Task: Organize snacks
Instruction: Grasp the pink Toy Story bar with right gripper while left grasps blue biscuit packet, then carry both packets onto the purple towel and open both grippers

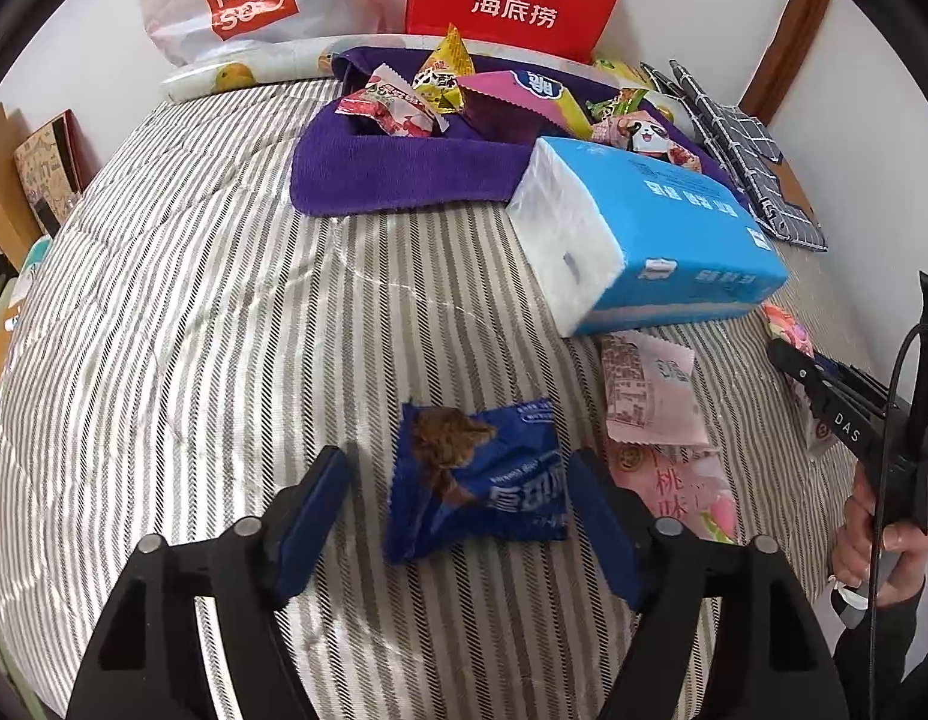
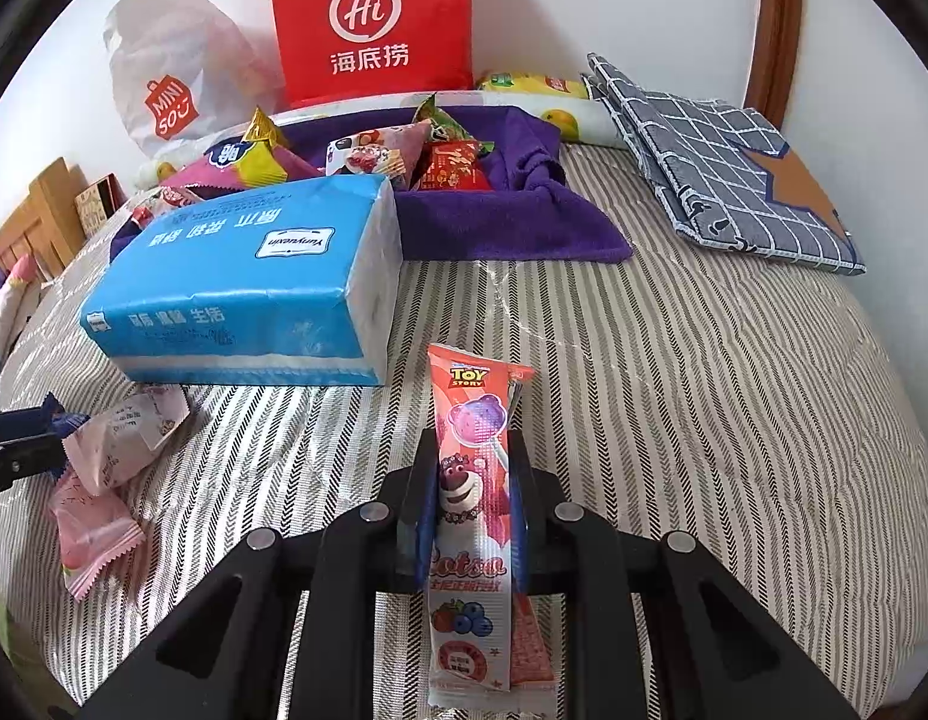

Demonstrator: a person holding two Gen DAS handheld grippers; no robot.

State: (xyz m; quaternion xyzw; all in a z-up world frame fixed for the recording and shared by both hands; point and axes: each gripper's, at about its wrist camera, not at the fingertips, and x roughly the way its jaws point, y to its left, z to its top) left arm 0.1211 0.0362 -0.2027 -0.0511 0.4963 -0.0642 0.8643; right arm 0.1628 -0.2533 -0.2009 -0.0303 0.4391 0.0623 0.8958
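left gripper (image 1: 458,516): jaws held wide around blue snack packet (image 1: 475,480) on striped bed (image 1: 224,330) | right gripper (image 2: 471,516): jaws clamped on lollipop packet (image 2: 472,480) | tissue pack (image 2: 242,282) lain mid-bed

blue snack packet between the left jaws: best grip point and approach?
Grip the blue snack packet across its puffy middle, coming from above as the left gripper already does. It lies flat on the striped bedcover, crimped ends pointing towards and away from the camera, so its long side edges face the open fingers. The ends are thin and could slip.
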